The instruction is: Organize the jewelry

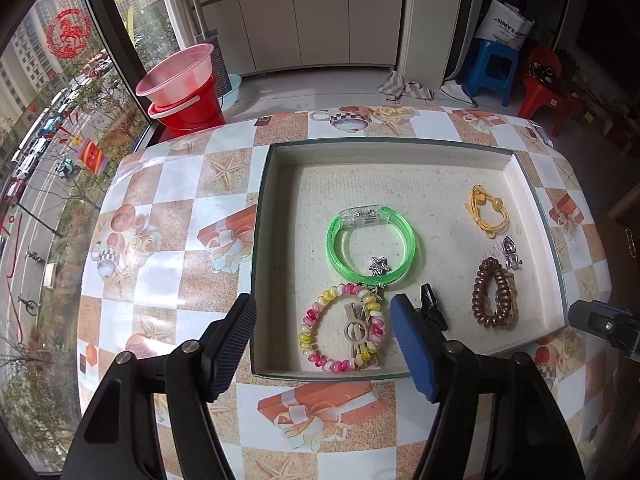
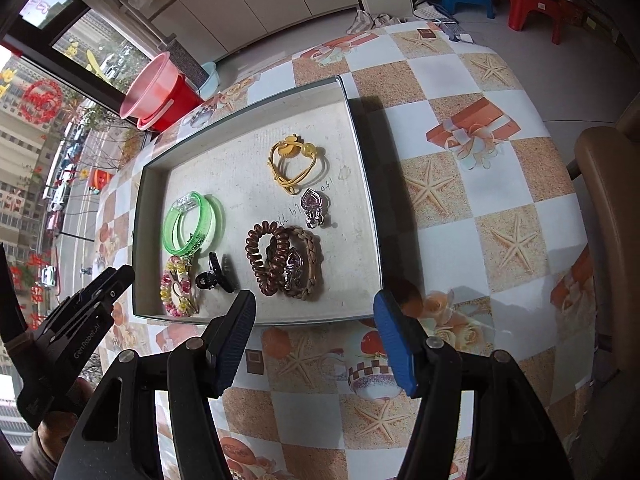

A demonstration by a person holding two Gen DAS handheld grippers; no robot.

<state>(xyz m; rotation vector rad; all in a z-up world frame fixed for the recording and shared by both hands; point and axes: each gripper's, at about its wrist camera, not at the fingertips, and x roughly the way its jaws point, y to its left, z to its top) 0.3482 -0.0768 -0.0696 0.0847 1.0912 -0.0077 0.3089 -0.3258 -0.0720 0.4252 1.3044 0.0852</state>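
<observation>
A shallow grey tray (image 1: 400, 148) (image 2: 360, 168) on the table holds the jewelry. In it lie a green bangle (image 1: 370, 242) (image 2: 192, 224), a pink-and-yellow coil bracelet (image 1: 340, 328) (image 2: 178, 286) with a wooden clip inside it, a black claw clip (image 1: 430, 308) (image 2: 214, 274), a brown coil tie (image 1: 494, 294) (image 2: 272, 262), a yellow cord tie (image 1: 486, 210) (image 2: 294, 162) and a purple-stone clip (image 1: 510, 254) (image 2: 314, 206). My left gripper (image 1: 322, 330) is open and empty over the tray's near edge. My right gripper (image 2: 314, 324) is open and empty just in front of the tray.
The table (image 1: 180, 216) (image 2: 480, 184) has a checked orange-and-white cloth. Red and pink basins (image 1: 180, 88) stand on the floor by the window. Blue and red stools (image 1: 516, 72) stand at the back right. A chair back (image 2: 608, 200) is at the right.
</observation>
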